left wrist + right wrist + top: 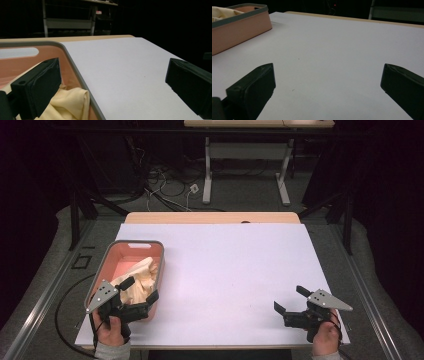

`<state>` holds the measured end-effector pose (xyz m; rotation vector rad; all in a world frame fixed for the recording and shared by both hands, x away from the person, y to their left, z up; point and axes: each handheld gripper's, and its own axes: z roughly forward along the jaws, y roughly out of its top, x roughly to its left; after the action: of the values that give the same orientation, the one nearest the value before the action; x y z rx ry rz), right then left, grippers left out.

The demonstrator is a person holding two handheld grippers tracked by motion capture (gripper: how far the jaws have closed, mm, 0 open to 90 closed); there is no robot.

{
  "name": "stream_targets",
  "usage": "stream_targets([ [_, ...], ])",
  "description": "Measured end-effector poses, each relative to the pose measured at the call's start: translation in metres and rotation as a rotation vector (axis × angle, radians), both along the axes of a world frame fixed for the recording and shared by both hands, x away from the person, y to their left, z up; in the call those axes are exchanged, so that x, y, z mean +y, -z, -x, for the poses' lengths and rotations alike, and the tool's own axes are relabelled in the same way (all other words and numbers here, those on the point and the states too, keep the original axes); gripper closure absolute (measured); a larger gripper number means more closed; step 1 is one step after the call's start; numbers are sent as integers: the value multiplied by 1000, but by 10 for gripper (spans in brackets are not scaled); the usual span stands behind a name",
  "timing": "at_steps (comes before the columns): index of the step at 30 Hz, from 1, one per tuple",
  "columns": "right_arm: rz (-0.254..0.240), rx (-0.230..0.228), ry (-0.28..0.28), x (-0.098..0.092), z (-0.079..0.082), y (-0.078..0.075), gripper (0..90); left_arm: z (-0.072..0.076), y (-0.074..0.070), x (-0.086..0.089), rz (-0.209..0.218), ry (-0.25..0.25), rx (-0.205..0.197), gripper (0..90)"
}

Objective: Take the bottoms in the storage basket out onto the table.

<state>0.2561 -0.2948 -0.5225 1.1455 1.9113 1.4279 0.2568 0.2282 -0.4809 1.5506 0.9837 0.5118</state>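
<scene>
The cream cloth (141, 279) lies crumpled in a pink tub (131, 248) at the lower left of the high view, on the white counter (225, 270). The left gripper (140, 290) straddles the tub's near right rim, fingers (40, 85) spread wide, gripping nothing. The right gripper (289, 299), lower right, hovers with fingers (254, 87) wide apart and empty.

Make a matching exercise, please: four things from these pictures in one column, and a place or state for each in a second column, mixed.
Things:
1. cloth
2. bin
3. left gripper
4. right gripper

Places or states:
a. open above the bare white table, right side
b. pale yellow, crumpled inside a container
c. pink with a grey rim, on the table's left part
d. open, straddling the bin's right rim

Pairs: 1-b, 2-c, 3-d, 4-a
</scene>
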Motion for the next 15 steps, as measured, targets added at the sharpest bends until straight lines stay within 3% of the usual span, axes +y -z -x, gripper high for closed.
stream_targets([
  [3,41,16,22,-2,-4,4,0,0,-2,0,-13,-12,2,4],
  [5,38,16,46,-2,-7,6,0,-1,-4,0,-33,-27,0,5],
  [8,30,30,36,-5,-9,7,0,-2,-7,2,-20,-5,5,5],
  [15,53,17,10,-4,-11,7,0,-5,-19,9,-30,-14,25,4],
])
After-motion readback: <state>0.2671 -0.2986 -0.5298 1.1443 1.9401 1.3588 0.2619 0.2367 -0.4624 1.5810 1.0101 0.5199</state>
